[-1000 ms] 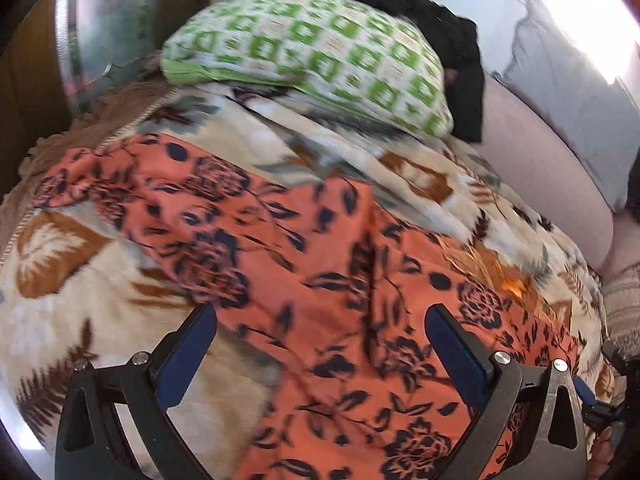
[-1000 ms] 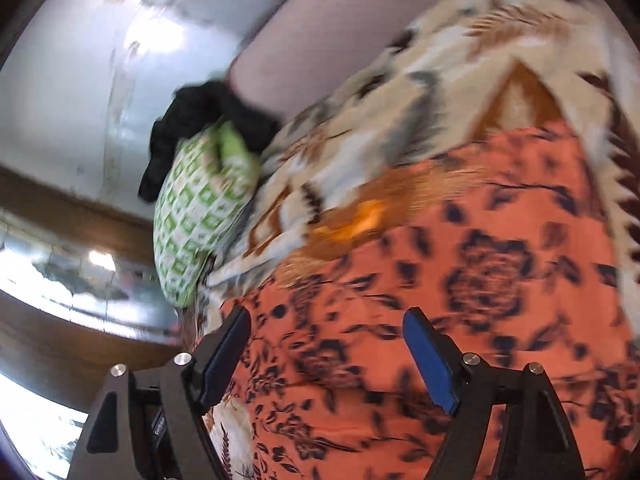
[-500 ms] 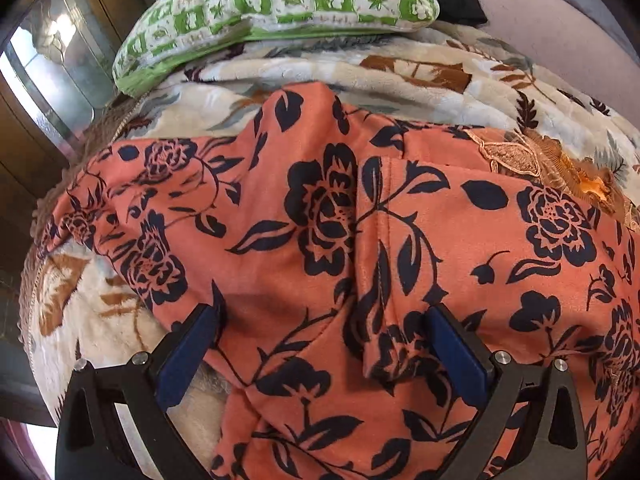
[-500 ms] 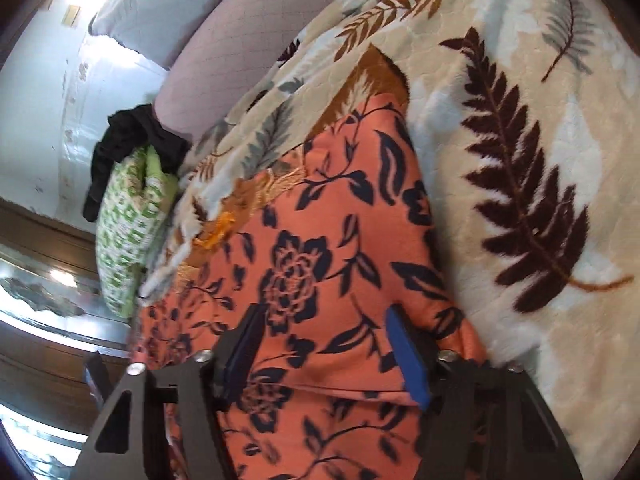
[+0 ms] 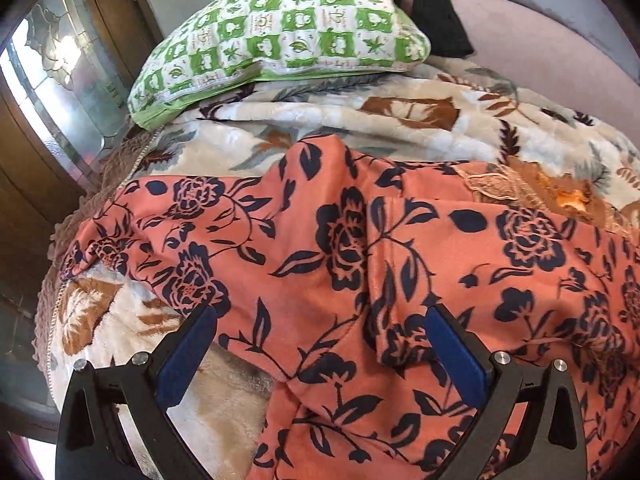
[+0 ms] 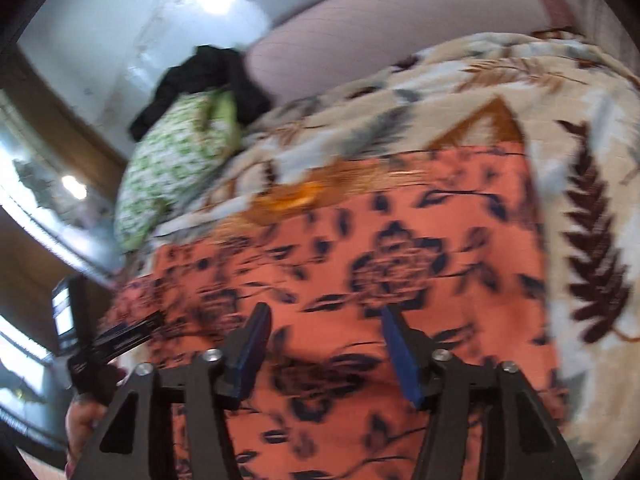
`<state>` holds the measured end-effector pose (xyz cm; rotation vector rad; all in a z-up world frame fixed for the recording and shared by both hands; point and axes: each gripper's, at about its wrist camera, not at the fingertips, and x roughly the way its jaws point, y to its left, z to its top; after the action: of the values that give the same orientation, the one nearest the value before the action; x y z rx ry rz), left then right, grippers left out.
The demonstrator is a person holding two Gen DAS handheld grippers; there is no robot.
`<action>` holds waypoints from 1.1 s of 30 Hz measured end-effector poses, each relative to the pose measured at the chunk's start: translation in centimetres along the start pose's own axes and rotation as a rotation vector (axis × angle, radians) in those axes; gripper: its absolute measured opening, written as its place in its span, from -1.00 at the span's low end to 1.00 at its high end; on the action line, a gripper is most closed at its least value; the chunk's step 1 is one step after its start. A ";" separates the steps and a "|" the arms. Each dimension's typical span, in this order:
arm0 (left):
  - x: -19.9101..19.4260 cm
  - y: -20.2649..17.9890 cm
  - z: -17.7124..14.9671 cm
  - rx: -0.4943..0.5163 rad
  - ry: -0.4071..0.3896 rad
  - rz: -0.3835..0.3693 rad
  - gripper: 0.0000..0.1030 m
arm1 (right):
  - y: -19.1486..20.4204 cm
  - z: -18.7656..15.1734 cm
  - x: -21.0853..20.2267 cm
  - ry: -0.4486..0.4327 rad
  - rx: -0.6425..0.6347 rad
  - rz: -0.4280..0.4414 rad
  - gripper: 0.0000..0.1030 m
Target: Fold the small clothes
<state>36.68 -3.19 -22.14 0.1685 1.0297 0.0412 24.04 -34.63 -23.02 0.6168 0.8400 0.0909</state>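
An orange garment with dark blue flowers (image 5: pixel 340 248) lies spread and creased on a leaf-patterned blanket (image 5: pixel 400 120). Its gold embroidered edge (image 5: pixel 496 188) points toward the back right. My left gripper (image 5: pixel 318 316) hovers open over the garment's near left part, with cloth below the gap and nothing pinched. The right wrist view is blurred. In it my right gripper (image 6: pixel 324 314) is over the garment (image 6: pixel 400 264) near its right edge. Its jaws are opening, and the blue pads stand apart from the cloth.
A green and white checked pillow (image 5: pixel 288 28) lies at the back, with a black cloth (image 5: pixel 436 20) behind it. A pink sheet (image 5: pixel 540 52) lies at the right and a glazed wooden door (image 5: pixel 52 80) stands at the left. A hand (image 6: pixel 84 420) holds the other tool.
The left view has rolled and come closer to the garment. The right gripper narrowed, then widened again, and swung back from the garment's right edge toward its middle.
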 end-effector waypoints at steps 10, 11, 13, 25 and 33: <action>-0.5 1.4 -0.8 0.033 -0.005 -0.030 1.00 | -0.5 -1.9 2.7 0.111 0.176 0.245 0.31; -0.5 1.7 -0.8 0.046 -0.009 -0.036 1.00 | -1.0 -1.9 2.6 0.102 0.198 0.247 0.31; -0.4 2.4 -1.0 0.049 0.007 -0.093 0.98 | -1.9 -1.9 2.3 0.076 0.228 0.233 0.31; 0.0 1.3 -1.4 0.033 0.055 -0.342 0.41 | -1.4 -1.4 1.7 0.029 0.157 0.121 0.31; 2.1 0.6 -0.8 0.003 0.082 -0.425 -0.17 | -1.5 -0.9 0.3 -0.038 0.159 0.182 0.31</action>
<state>37.07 -2.24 -24.20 -0.0524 1.1294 -0.3415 23.33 -35.37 -24.52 0.8421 0.7574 0.1779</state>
